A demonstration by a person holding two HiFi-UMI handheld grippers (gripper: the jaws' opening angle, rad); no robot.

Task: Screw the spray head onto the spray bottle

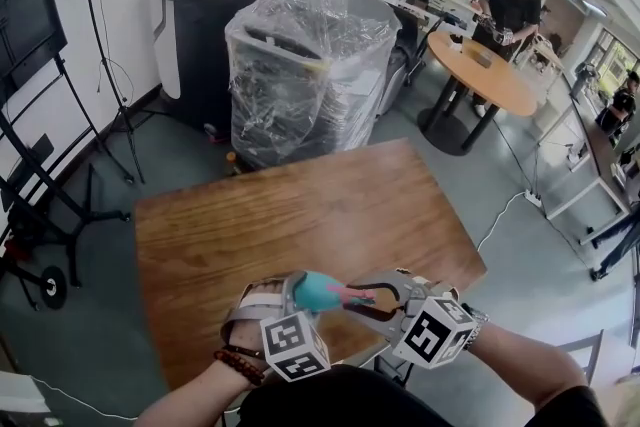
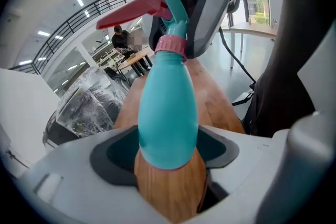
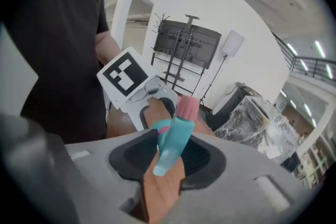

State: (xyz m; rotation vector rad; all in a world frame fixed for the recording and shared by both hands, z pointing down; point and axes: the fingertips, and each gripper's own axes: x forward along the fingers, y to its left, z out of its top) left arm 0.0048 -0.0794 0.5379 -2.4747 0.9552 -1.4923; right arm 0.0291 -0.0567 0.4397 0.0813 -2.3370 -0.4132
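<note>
Screwing seems under way: left gripper (image 1: pixel 296 297) clamps the bottle (image 2: pixel 168 113), right gripper (image 1: pixel 385 303) pinches the spray head (image 3: pixel 174 141) on its neck, which next needs twisting tight.

In the head view, the base of the spray bottle (image 1: pixel 318 291) is covered by the left gripper (image 1: pixel 298 291), and much of the spray head (image 1: pixel 358 295) by the right gripper (image 1: pixel 386 299). The near edge of the table (image 1: pixel 300 215) is hidden behind both grippers and the person's dark top (image 1: pixel 330 400), which is cut off at the bottom edge. In the right gripper view, the spray bottle is almost wholly masked by the spray head (image 3: pixel 172 145). How far the pink collar (image 2: pixel 171 45) is threaded on cannot be told.
</note>
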